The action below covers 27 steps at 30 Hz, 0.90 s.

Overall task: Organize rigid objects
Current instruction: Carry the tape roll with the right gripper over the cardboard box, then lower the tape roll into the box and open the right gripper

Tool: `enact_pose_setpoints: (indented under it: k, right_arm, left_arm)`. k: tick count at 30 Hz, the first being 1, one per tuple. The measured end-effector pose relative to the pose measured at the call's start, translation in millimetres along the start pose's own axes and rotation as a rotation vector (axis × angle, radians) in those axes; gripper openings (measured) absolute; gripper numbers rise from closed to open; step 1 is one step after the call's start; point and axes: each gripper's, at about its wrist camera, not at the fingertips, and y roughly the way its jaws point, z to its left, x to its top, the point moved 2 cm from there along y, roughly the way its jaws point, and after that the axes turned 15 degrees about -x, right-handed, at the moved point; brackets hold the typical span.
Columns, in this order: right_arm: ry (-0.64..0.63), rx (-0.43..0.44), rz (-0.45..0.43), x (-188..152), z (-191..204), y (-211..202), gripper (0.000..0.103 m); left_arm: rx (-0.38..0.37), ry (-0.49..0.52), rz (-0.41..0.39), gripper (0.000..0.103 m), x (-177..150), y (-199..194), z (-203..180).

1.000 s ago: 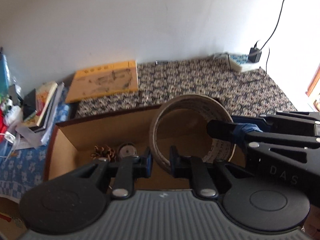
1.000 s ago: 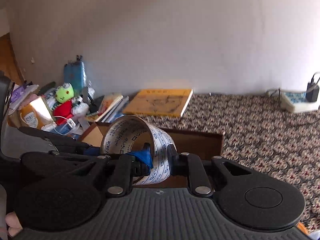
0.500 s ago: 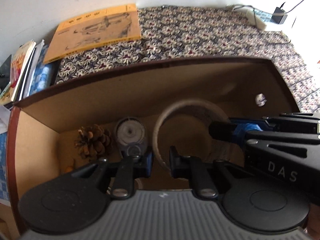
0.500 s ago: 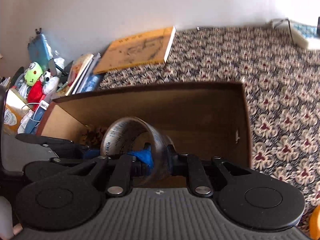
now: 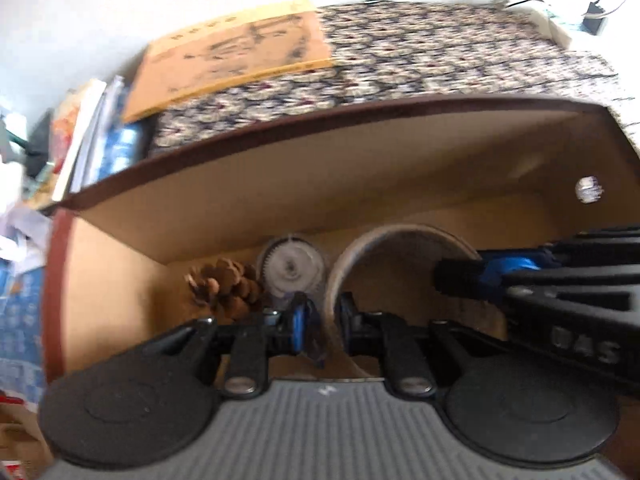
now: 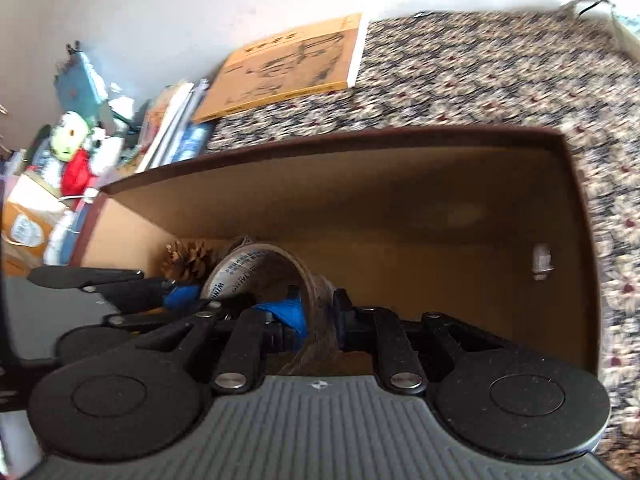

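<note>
Two grippers are seen lowered into an open cardboard box [image 6: 420,208], both clamped on one roll of tape [image 5: 400,240]. The roll's near wall is pinched by the left gripper [image 5: 326,320], one finger inside the ring and one outside. The opposite side of the ring is pinched likewise by the right gripper [image 6: 320,316]. The roll is held upright inside the box, near its floor; contact with the floor cannot be told. A pine cone [image 5: 224,284] and a small geared reel [image 5: 290,268] are seen just left of the roll. The box is set on a patterned carpet [image 6: 480,72], with a yellow book [image 6: 288,64] lying behind it.
</note>
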Motion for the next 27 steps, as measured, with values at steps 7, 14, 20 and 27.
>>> enact_pose_setpoints:
  k: [7, 14, 20, 27]
  right_arm:
    - [0.008, -0.023, -0.001, -2.0, 12.3, 2.2, 0.004]
    - [0.107, 0.009, 0.018, -12.2, 0.3, -4.1, 0.006]
    - [0.113, 0.016, 0.019, -24.7, 0.9, -12.8, 0.006]
    - [0.127, 0.011, 0.025, -33.7, -1.4, -20.6, 0.006]
  left_arm:
    - [0.014, 0.0, -0.027, 0.032, -1.3, -8.2, 7.9]
    - [0.032, 0.079, -0.048, 0.046, -9.0, -16.6, -3.4]
    - [0.036, 0.107, -0.047, 0.048, -20.4, -21.6, -10.9]
    - [0.039, 0.105, -0.043, 0.055, -34.8, -26.7, -17.3]
